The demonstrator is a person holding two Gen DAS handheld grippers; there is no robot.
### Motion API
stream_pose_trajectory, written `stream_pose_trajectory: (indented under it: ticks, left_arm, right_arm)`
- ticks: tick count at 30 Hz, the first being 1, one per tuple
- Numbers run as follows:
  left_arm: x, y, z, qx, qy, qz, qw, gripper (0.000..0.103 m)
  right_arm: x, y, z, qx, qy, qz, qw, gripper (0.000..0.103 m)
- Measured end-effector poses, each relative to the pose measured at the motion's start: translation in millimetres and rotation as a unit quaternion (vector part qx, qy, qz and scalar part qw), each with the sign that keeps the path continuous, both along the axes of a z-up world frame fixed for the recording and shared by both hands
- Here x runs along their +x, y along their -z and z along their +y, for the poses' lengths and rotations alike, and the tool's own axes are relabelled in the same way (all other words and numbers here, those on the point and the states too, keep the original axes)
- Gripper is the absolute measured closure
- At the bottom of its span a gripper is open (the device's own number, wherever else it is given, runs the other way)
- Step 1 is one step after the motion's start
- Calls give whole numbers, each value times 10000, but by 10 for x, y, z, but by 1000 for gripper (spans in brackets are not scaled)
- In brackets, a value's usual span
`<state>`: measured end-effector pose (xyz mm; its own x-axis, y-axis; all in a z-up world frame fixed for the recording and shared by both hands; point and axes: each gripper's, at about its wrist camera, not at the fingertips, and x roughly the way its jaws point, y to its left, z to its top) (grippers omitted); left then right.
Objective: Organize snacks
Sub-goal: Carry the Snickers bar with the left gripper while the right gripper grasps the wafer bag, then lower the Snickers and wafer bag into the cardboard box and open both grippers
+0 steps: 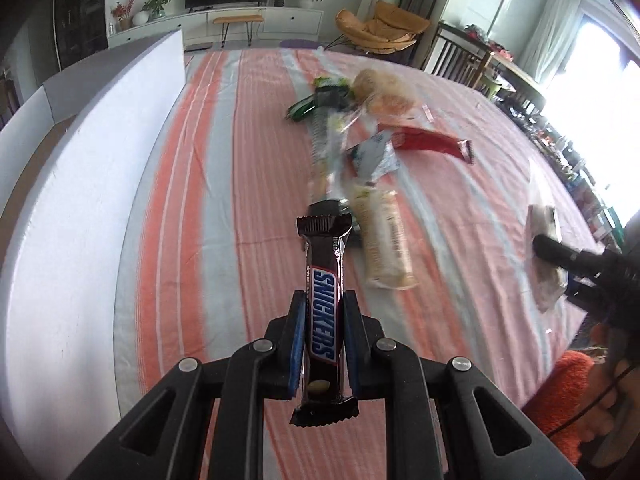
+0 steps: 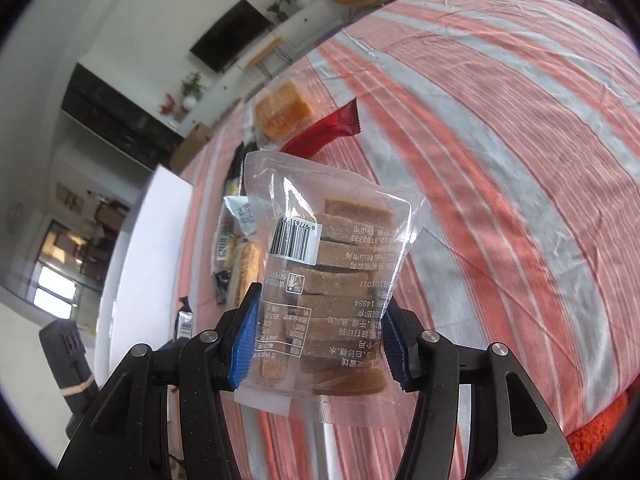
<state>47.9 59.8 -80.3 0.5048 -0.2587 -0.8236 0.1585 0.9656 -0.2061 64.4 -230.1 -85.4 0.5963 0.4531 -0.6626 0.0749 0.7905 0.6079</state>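
Observation:
My left gripper (image 1: 325,300) is shut on a brown Snickers bar (image 1: 323,264), which stands upright between the blue pads, lifted above the striped tablecloth (image 1: 200,160). My right gripper (image 2: 322,300) is shut on a clear bag of brown slab biscuits (image 2: 332,240), with the pads pressing both of its sides. In the left wrist view that bag (image 1: 546,236) shows blurred at the right edge. Loose snacks lie in a line on the cloth: a pale cracker pack (image 1: 386,244), a silver packet (image 1: 374,156), a red wrapper (image 1: 432,142), a bagged bun (image 1: 380,92) and a green packet (image 1: 324,92).
A white box wall (image 1: 80,200) runs along the left side of the table, also seen as the white box (image 2: 152,240) in the right wrist view. An orange cake bag (image 2: 282,110) lies far back. A hand in an orange sleeve (image 1: 568,392) is at lower right. Chairs stand beyond the table.

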Motion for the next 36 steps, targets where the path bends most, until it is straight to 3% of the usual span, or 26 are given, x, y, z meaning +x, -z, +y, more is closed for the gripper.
stream_pose_trajectory:
  ticks: [3, 11, 16, 21, 25, 28, 32, 36]
  left_arm:
    - [-44, -131, -44, -111, 87, -98, 9999, 86]
    - [-106, -380, -55, -346, 184, -254, 9989, 86]
    - [-129, -465, -19, -464, 189, -246, 9984, 86]
    - [-174, -662, 205, -944, 68, -268, 9951, 86]
    - [-235, -950, 653, -1129, -344, -607, 9912, 86]
    - [-269, -1117, 1108, -1156, -823, -831, 9864, 86]
    - [-370, -1221, 1757, -811, -1646, -1102, 9768, 86]
    - [-512, -1183, 2284, -479, -2398, -1096, 9634, 86]
  right_arm:
    - [-97, -21, -16, 239, 66, -178, 9995, 47]
    - [-116, -154, 25, -235, 278, -195, 9991, 46]
    - [-137, -267, 85, -15, -14, -433, 9991, 46]
    - [-63, -401, 361, 129, -461, -494, 9976, 46]
    - [89, -646, 776, 279, -952, -636, 9930, 46]
    - [258, -967, 1321, 299, -1564, -903, 9831, 46]
    - [450, -1269, 2117, 415, -2408, -1037, 9641, 46]
    - [546, -1309, 2805, 312, -3047, -1019, 9465, 46]
